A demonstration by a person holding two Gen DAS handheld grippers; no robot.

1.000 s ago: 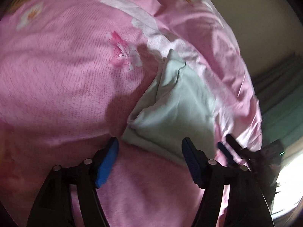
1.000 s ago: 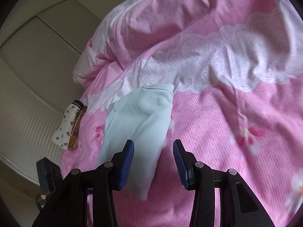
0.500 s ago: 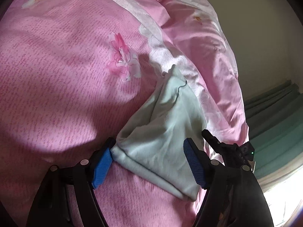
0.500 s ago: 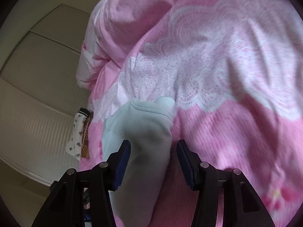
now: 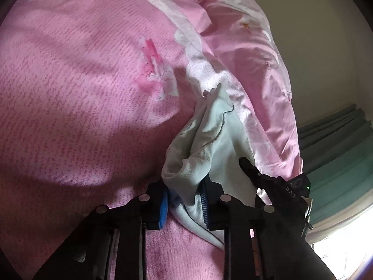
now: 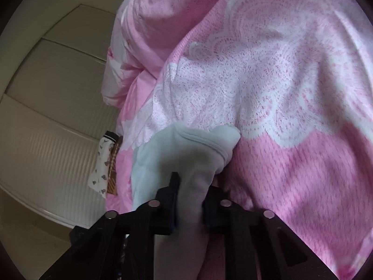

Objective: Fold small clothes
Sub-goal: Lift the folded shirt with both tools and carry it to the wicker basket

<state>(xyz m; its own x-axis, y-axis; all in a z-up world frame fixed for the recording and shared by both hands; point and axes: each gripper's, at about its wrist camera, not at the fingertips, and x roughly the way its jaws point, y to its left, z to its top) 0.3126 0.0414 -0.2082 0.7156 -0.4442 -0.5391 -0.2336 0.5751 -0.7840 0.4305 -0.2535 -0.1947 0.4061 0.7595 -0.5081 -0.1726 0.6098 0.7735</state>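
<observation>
Both grippers' jaws have just been closing; left gripper [image 5: 184, 206] pinches the pale garment [image 5: 209, 144] at one end, right gripper [image 6: 190, 200] pinches its other end [image 6: 186, 149], cloth bunched on the pink quilt [image 5: 81, 93]

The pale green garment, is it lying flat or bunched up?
Bunched: the pale green garment gathers into folds where the left gripper pinches it.

Daylight glares white from a window [image 5: 335, 254] right of the left claw [image 5: 184, 205], blowing out that corner. Soft shadows band the pink bedcover [image 5: 81, 93] ahead. Both fisheye views bend at their dark rims; the right view is slightly smeared.
</observation>
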